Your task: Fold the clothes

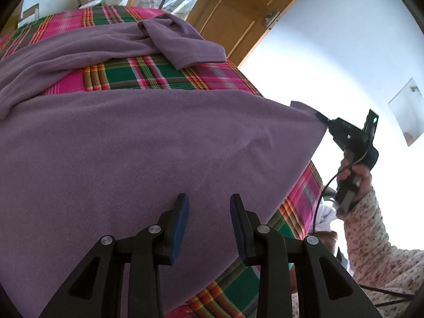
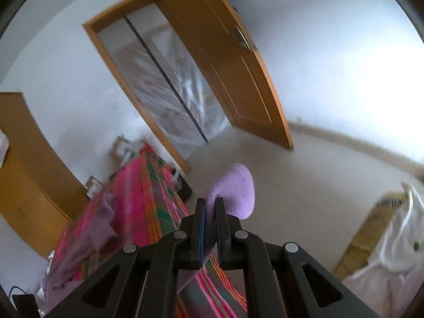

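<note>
Here, the right hand-held gripper (image 2: 210, 202) pinches the purple garment's (image 1: 148, 143) corner; the left hand-held gripper (image 1: 209, 201) hovers half-open, seemingly just above it.

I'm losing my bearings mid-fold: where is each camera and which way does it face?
Left wrist: above the bed, looking down on the purple garment and plaid blanket; own open fingers, plus the right gripper and sleeve.
Right wrist: beside the bed, facing the door; own fingers clamped on the garment.
Shared: garment, blanket, door.
</note>
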Demonstrator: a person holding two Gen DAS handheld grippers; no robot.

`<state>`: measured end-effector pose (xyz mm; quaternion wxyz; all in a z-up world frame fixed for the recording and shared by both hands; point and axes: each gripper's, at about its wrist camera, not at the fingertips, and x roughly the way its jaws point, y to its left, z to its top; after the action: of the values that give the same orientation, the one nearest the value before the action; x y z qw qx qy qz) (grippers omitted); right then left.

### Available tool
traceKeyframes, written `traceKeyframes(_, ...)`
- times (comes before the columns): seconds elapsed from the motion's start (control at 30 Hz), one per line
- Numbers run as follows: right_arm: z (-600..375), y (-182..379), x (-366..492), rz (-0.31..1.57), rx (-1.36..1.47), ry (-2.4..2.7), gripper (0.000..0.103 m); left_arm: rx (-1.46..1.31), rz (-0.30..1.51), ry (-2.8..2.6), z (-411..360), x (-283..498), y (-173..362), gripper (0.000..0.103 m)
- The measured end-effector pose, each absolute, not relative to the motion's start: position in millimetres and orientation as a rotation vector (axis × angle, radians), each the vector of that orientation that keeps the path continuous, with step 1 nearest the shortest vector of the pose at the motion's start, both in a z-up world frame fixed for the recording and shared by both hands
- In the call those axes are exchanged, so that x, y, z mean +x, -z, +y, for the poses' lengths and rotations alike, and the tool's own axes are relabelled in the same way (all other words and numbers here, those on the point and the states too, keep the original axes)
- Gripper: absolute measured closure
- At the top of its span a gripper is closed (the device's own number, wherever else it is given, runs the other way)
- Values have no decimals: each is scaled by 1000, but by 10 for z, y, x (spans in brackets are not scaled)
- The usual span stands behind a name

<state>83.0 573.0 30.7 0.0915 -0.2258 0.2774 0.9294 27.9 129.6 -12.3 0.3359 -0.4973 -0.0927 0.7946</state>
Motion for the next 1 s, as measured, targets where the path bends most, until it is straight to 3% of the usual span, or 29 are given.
traceKeyframes(0.17,5642,-338,805,773,-673,-2779,96,-1298,-249,-2075,1299,293,125,70)
traceKeyframes(0.5,5916,573,822,977,-1010,-2492,96,-1294,-257,-2069,1290,288,137,70)
traceKeyframes(0.8,5871,406,746,889,-1054,-2527,91,-1294,-263,-2068,1295,278,136,70)
traceKeyframes(1.0,5709,350,462,930,-1148,-2643,72,-1292,-265,-2071,1317,260,148,70)
